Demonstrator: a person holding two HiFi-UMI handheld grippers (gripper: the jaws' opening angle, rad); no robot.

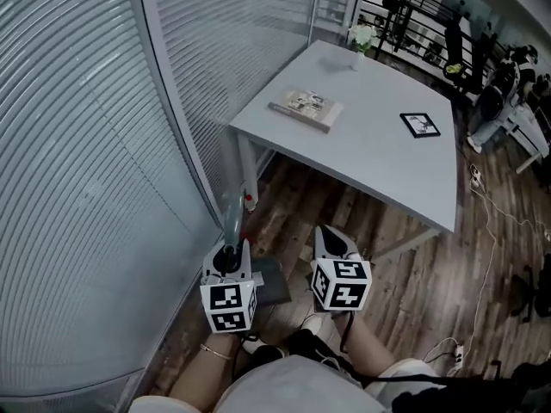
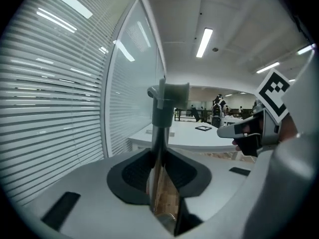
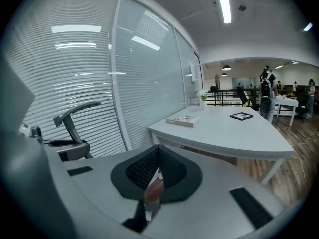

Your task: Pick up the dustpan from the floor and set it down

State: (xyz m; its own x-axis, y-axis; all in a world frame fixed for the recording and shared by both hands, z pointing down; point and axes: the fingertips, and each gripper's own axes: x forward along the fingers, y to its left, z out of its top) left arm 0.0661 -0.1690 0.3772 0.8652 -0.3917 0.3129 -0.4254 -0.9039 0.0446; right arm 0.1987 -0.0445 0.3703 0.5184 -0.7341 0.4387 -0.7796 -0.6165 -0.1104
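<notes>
Clamping one dustpan [image 2: 161, 114] in left claw [image 2: 159, 159], one table [image 1: 379, 157], one book [image 1: 306, 108]

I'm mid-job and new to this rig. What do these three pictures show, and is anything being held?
There is no robot arm: a person carries a two-jaw gripper in each hand. The head view looks down from the person's head. The other two cameras ride on the grippers and look along their jaws. The left gripper is clamped on the dustpan's upright grey handle; its pan shows low by the person's feet. The right gripper holds nothing, with its jaws almost together. On the white table are a book, a black-framed picture and a flower vase.
</notes>
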